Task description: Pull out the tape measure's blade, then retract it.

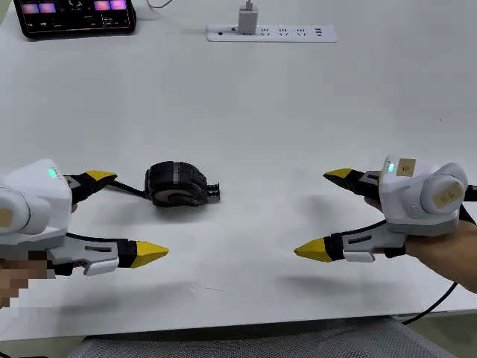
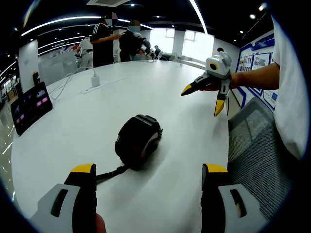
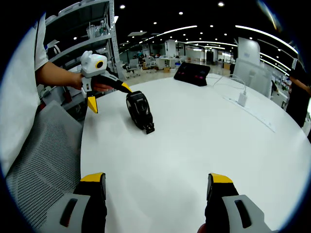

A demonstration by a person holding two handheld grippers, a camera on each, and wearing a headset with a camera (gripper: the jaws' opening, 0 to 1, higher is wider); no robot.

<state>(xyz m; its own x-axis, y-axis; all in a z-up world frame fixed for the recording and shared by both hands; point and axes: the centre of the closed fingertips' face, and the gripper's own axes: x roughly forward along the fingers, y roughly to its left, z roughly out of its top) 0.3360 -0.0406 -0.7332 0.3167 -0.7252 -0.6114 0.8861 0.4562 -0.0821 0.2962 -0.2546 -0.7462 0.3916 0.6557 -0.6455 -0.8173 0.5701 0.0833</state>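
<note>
the tape (image 1: 177,184), a black case, lies on its side on the white table (image 1: 298,112), left of the middle and well apart from the table's edges. its blade is wound in: a small hook (image 1: 215,192) sticks out at the end of the case that faces the right gripper (image 1: 311,214). a black strap (image 1: 127,188) runs from the other end toward the left gripper (image 1: 139,214).

the left gripper hovers low over the table with its jaws spread wide and nothing between them. in the left gripper view the tape (image 2: 138,141) sits just ahead of the jaw tips, nearer the left jaw, and the strap reaches that jaw's yellow tip; whether they touch, i cannot tell.

the right gripper faces it from the other side, its jaws also wide apart and holding nothing. it is well apart from the tape, with bare table between. in the right gripper view the tape (image 3: 139,109) lies far ahead, beside the left gripper (image 3: 111,100).

at the far edge lie a white power strip (image 1: 272,33) with a charger (image 1: 248,16) plugged in, and a tablet (image 1: 74,15) with a lit screen. a grey mesh chair (image 1: 223,343) shows below the near edge.
</note>
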